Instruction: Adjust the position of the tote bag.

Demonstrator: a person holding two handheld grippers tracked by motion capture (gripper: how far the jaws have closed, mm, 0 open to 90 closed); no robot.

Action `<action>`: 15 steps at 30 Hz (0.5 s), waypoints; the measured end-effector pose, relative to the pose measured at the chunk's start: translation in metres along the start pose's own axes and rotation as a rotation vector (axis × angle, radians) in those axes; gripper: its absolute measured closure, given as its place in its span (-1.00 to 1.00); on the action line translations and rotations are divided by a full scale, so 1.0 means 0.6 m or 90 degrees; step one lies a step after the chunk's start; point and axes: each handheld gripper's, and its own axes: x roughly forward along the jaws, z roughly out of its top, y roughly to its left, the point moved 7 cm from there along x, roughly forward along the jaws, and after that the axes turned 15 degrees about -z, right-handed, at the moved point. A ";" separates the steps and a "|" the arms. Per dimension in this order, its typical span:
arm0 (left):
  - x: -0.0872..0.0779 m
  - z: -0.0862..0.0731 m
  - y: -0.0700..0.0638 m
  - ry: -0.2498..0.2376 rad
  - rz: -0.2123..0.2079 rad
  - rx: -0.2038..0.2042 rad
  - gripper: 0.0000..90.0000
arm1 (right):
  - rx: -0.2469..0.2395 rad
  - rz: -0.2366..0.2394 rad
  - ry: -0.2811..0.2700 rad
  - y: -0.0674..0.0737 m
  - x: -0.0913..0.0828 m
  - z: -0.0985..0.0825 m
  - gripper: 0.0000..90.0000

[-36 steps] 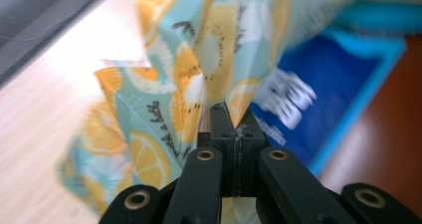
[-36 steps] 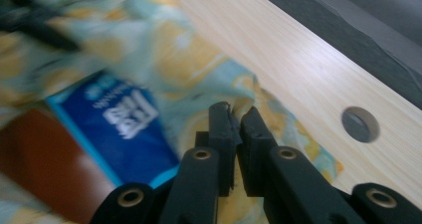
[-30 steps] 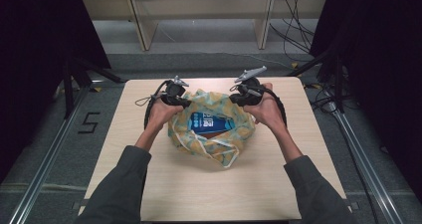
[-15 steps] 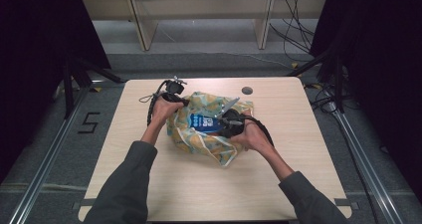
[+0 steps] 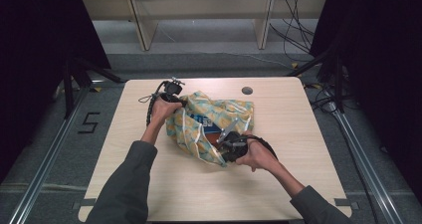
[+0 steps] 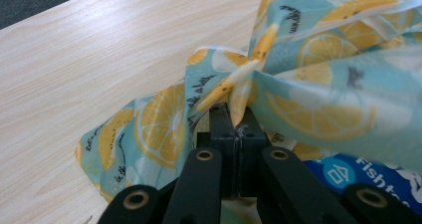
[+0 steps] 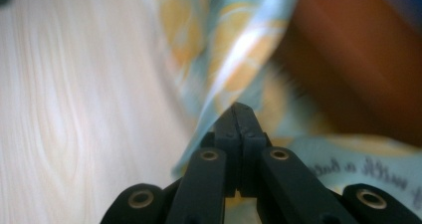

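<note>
Landmark is the lemon-print bag (image 5: pixel 211 127), lying in the middle of the pale wooden table (image 5: pixel 298 129). Nearest the person, at the bag's near right corner, the right hand (image 5: pixel 256 156) holds the right gripper (image 5: pixel 230 147). In the right gripper view its two black jaws are pressed together at the tips, and the bag's fabric sits right at those tips. The picture is blurred, but the jaws look clamped on a fold of the bag's edge. Just past that fold, something brown shows inside the bag; too blurred to name.

Moving up across the bag: its mouth gapes in the middle, and a blue packet (image 5: pixel 206 122) with white lettering lies inside, partly covered by the cloth. In the left gripper view the same blue packet (image 6: pixel 368 176) peeks out under the fabric to the right of the jaws.

At the bag's far left corner, the left hand (image 5: pixel 161 109) holds the left gripper (image 5: pixel 180 103). Its jaws are closed tight together, with a pinched gather of the bag's rim and a yellow-and-white strap (image 6: pixel 239 79) caught between them. A black cable trails off this gripper toward the table's left edge.

Beyond the bag, near the table's far edge, sits a dark round hole (image 5: pixel 247 90). Past the table, pale wooden shelf legs (image 5: pixel 142 22) stand on the grey floor.
</note>
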 end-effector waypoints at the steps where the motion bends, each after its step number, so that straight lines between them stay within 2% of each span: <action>1: -0.001 0.000 -0.003 0.000 0.000 0.003 0.95 | 0.007 -0.009 -0.028 -0.010 -0.015 0.013 1.00; 3: -0.007 0.001 -0.013 0.012 0.000 0.028 0.91 | 0.037 -0.025 -0.072 -0.027 -0.040 0.037 1.00; 4: -0.011 0.004 -0.020 0.008 -0.002 0.036 0.91 | 0.044 -0.035 -0.087 -0.038 -0.051 0.050 1.00; 5: -0.017 0.008 -0.027 0.002 -0.009 0.043 0.91 | 0.032 -0.076 -0.113 -0.056 -0.054 0.064 1.00; 6: -0.020 0.010 -0.031 -0.002 -0.012 0.043 0.91 | 0.037 -0.101 -0.111 -0.072 -0.055 0.077 1.00; 8: -0.025 0.013 -0.038 0.002 -0.015 0.054 0.91 | 0.046 -0.115 -0.102 -0.088 -0.040 0.094 1.00; 9: -0.026 0.013 -0.041 0.000 -0.013 0.054 0.91 | 0.031 -0.125 -0.092 -0.098 -0.034 0.098 1.00; 10: -0.027 0.012 -0.042 0.004 -0.019 0.058 0.91 | 0.050 -0.130 -0.080 -0.104 -0.023 0.102 1.00; 11: -0.028 0.011 -0.042 0.006 -0.019 0.057 0.89 | 0.059 -0.157 -0.083 -0.128 -0.008 0.111 1.00; 12: -0.028 0.011 -0.041 -0.001 -0.015 0.056 0.89 | 0.059 -0.157 -0.083 -0.128 -0.008 0.111 1.00; 13: -0.029 0.010 -0.041 -0.001 -0.018 0.054 0.89 | 0.082 -0.173 -0.090 -0.144 -0.004 0.114 1.00; 15: -0.030 0.008 -0.043 -0.002 -0.026 0.055 0.88 | 0.112 -0.200 -0.078 -0.180 -0.001 0.110 1.00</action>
